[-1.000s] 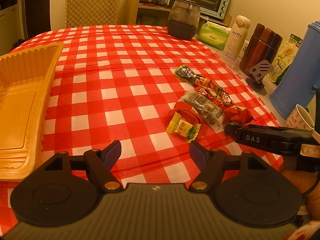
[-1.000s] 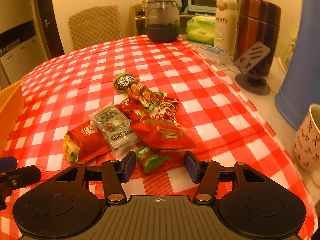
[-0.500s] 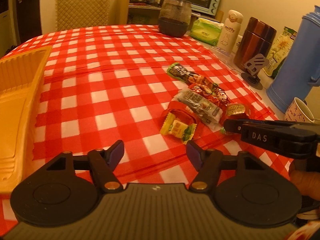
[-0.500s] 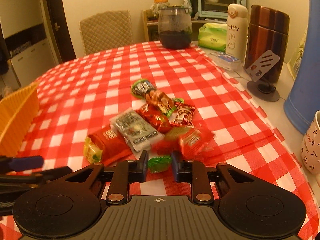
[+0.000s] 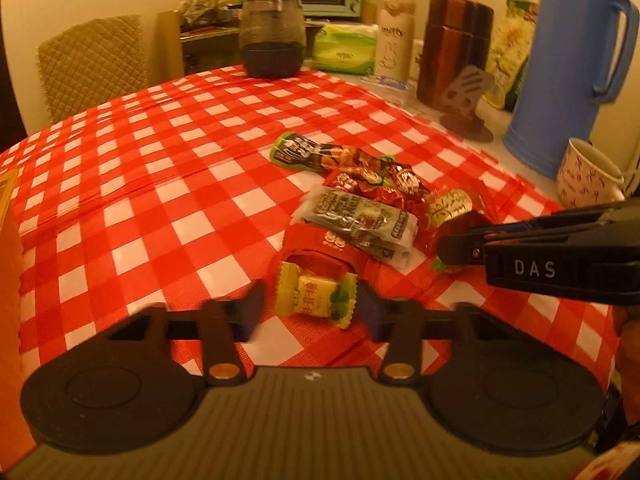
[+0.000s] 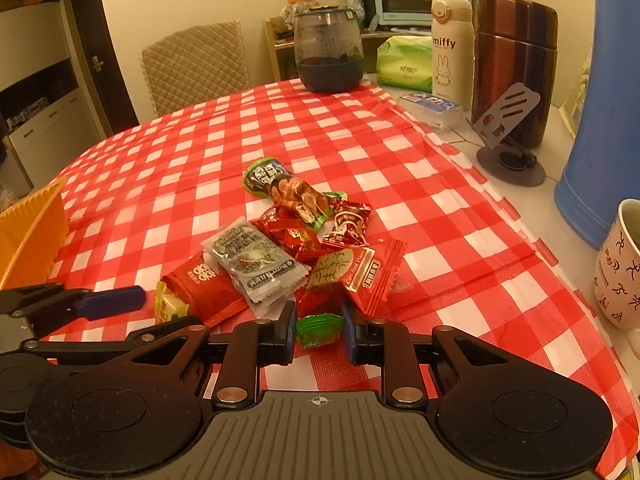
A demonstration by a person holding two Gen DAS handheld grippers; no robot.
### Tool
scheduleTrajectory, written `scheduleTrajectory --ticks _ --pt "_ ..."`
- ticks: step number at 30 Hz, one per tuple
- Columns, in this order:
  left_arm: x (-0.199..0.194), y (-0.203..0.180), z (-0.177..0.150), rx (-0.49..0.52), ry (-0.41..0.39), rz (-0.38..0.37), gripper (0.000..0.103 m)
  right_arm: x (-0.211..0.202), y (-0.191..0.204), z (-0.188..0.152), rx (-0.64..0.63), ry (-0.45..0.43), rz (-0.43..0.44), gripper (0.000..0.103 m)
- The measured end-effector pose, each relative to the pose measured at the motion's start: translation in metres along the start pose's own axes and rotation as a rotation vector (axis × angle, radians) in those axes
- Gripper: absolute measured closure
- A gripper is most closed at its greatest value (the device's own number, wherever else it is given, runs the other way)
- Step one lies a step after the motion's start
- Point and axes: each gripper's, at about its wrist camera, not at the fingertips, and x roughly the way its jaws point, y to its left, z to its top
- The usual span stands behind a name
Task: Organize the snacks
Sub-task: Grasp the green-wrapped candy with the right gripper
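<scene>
Now, starting at the far left, the orange tray (image 6: 32,232) is sitting on the bench (image 6: 192,152), well apart from the snacks. Just beside it in the right wrist view, your left gripper (image 5: 310,312) is reaching in from the left; its fingers (image 5: 250,312) have just been closing and are flanking the yellow candy (image 5: 316,294), though the pads are not clearly pressing it, so you are not holding it yet. That yellow candy is lying against the near-left edge of the red packet (image 6: 204,288), which is partly tucked under the silver sachet (image 6: 256,264).

Moving right, the pile is crowding the middle of the checked cloth: a green-ended peanut packet (image 6: 280,188) at the far end, small dark-red candies (image 6: 292,236) beside it, and a red pouch with a gold roundel (image 6: 356,276) nearest your right side. Your right gripper (image 6: 319,332) is clamping the green candy (image 6: 319,330) between narrow fingers, at the near edge of the pile, touching or just beside the red pouch.

Further right, off the cloth, things are lining the bench's edge: a dark glass jar (image 6: 328,52), a green tissue pack (image 6: 404,60), a white flask (image 6: 450,48), a brown canister (image 6: 514,64) with a grey phone stand (image 6: 508,136) before it, a blue jug (image 6: 600,120) and a patterned mug (image 6: 620,268).
</scene>
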Motion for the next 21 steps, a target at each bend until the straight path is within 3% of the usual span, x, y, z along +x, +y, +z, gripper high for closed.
scheduleTrajectory --ticks 4,7,9,15,16,19,21 --pt "-0.007 0.001 -0.001 0.006 0.0 0.009 0.081 0.001 0.001 -0.002 -0.003 0.014 0.007 0.079" --pt "-0.016 0.001 -0.005 0.009 0.019 0.023 0.084 0.002 0.004 -0.006 -0.018 0.029 0.025 0.079" --pt "-0.023 0.002 -0.01 0.008 0.042 0.041 0.098 0.002 0.008 -0.009 -0.032 0.042 0.035 0.079" --pt "-0.04 0.009 -0.024 -0.02 0.018 0.077 0.097 0.001 0.019 -0.015 -0.079 0.039 0.036 0.079" --pt "-0.04 0.011 -0.024 -0.028 0.011 0.072 0.094 0.001 0.019 -0.015 -0.077 0.039 0.036 0.078" --pt "-0.038 0.015 -0.02 -0.05 -0.014 0.07 0.068 0.002 0.02 -0.014 -0.077 0.039 0.032 0.074" --pt "-0.033 0.015 -0.016 -0.049 -0.022 0.073 0.068 0.003 0.021 -0.014 -0.085 0.036 0.022 0.066"
